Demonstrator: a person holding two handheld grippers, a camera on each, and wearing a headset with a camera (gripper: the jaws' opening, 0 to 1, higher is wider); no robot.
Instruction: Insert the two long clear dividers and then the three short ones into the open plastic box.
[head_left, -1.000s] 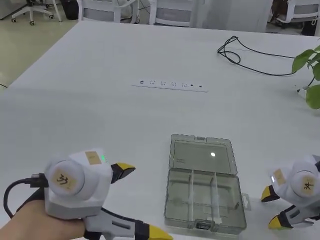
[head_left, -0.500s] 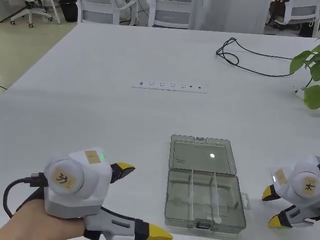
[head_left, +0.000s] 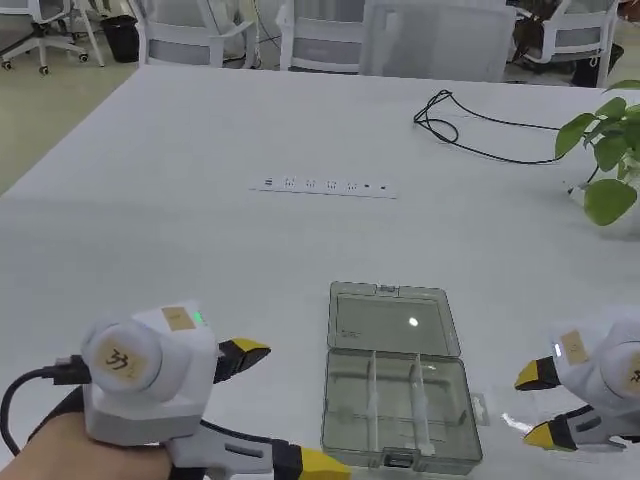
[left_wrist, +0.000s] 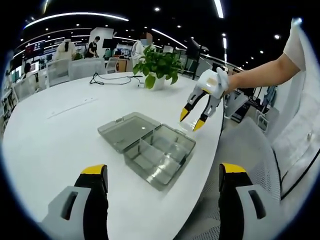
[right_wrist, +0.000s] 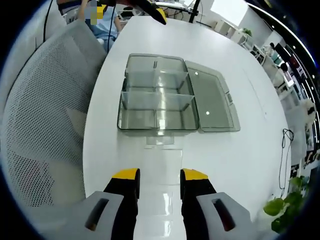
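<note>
A broad white table (head_left: 200, 230) takes up most of the head view. A white power strip (head_left: 325, 187) lies flat near its middle, a looped black cable (head_left: 470, 125) lies farther back, and a leafy green plant (head_left: 600, 160) stands at the right edge. White office chairs (head_left: 320, 40) line the far side beside a grey panel (head_left: 440, 40). The floor (head_left: 40, 110) is pale beige. In the left gripper view the ceiling is dark, with bright light strips (left_wrist: 218, 7), and people (left_wrist: 92, 47) stand far off. A grey mesh chair (right_wrist: 45, 115) sits just beside the table in the right gripper view.
</note>
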